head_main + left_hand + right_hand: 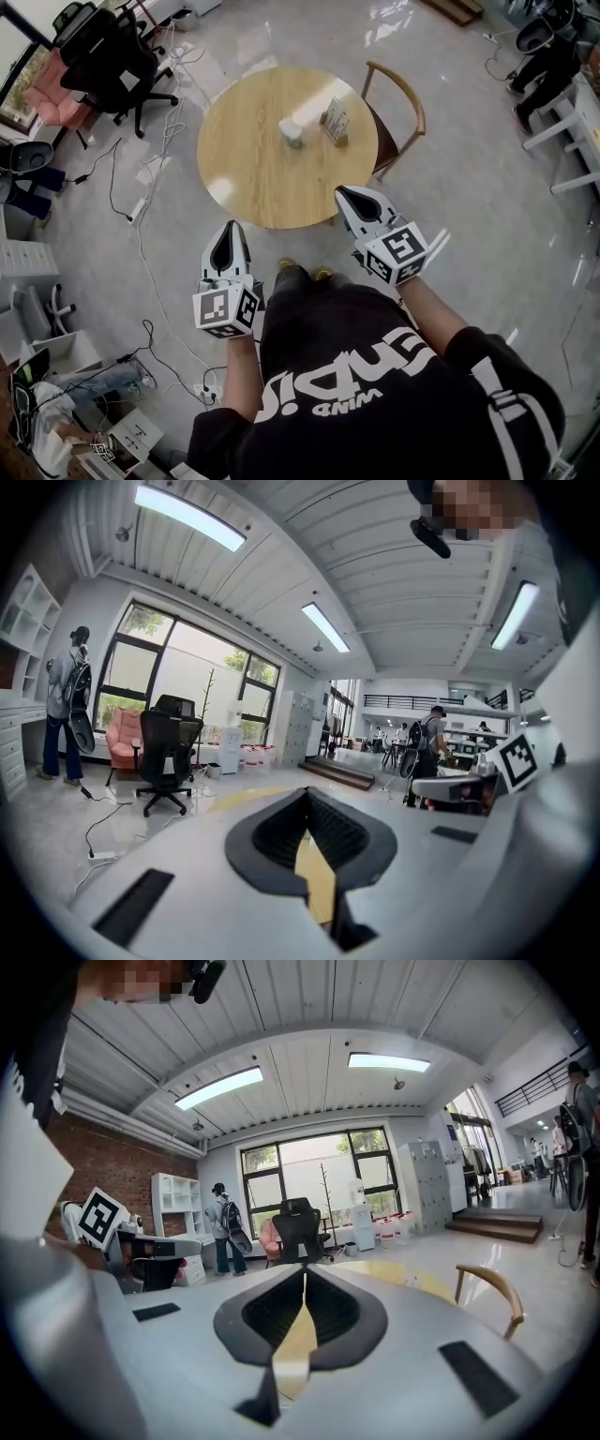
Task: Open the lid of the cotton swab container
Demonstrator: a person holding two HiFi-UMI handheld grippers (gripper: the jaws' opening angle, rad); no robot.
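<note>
- Glossy grey floor [469, 187] all around, with black and white cables [122, 187] trailing across its left side
- Round wooden table [253, 159] in the middle of the head view, top bare apart from two small items toward its far side
- Person's torso in a black printed shirt [375, 384] at the bottom of the head view, one forearm stretched out to each gripper
- Black office chair [112, 56] far left beyond the table, with a pink armchair [52, 94] just behind it
- Wooden chair [398, 103] with a curved back, tucked against the table's right edge
- Right gripper [343, 193] held out at the table's near right rim, pointing toward the table, marker cube at its rear; jaws pressed together in the right gripper view, nothing between them
- Left gripper [230, 228] lower left, over the floor just short of the table's near edge, marker cube at its rear; jaws likewise closed tip to tip in the left gripper view, with nothing clamped
- Cotton swab container [292, 129], small and pale, upright on the table past its centre, well apart from both grippers, too small to tell how its lid sits
- Small upright card stand [335, 120] just to the right of the container, close but not clearly touching
</note>
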